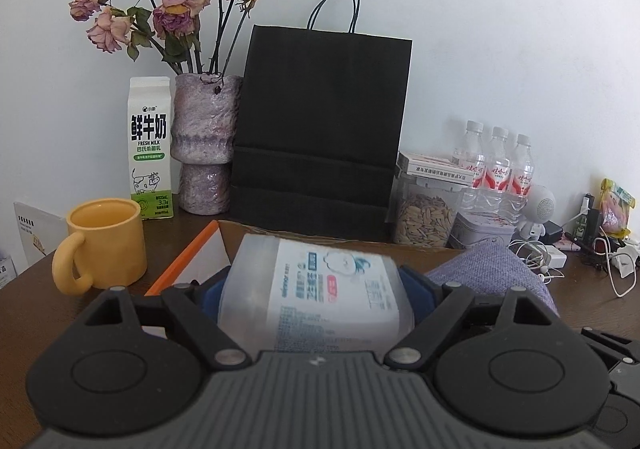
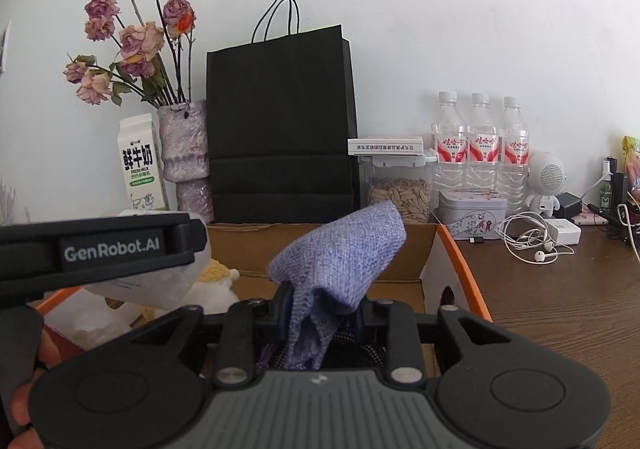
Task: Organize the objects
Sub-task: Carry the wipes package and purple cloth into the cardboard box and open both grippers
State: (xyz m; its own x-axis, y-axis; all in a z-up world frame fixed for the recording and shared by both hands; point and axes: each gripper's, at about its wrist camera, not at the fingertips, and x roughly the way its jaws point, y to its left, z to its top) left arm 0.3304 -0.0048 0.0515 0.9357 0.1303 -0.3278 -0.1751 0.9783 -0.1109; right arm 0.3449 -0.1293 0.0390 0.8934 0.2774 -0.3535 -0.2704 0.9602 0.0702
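Observation:
My left gripper (image 1: 316, 289) is shut on a pack of wet wipes (image 1: 320, 289) with a white and blue label, held above the open cardboard box (image 1: 256, 229). My right gripper (image 2: 320, 309) is shut on a purple woven cloth (image 2: 340, 249) that stands up over the same box (image 2: 432, 261). The cloth also shows at the right in the left wrist view (image 1: 496, 269). The left gripper's body (image 2: 100, 249) and the wipes pack (image 2: 160, 281) show at the left in the right wrist view. A white and yellow plush toy (image 2: 216, 281) lies in the box.
A yellow mug (image 1: 100, 245), milk carton (image 1: 150, 149), vase of dried roses (image 1: 204, 145) and black paper bag (image 1: 320, 121) stand behind the box. At the right are a seed jar (image 2: 396, 193), tin (image 2: 472, 209), three water bottles (image 2: 480, 145), earphones (image 2: 532, 245) and chargers.

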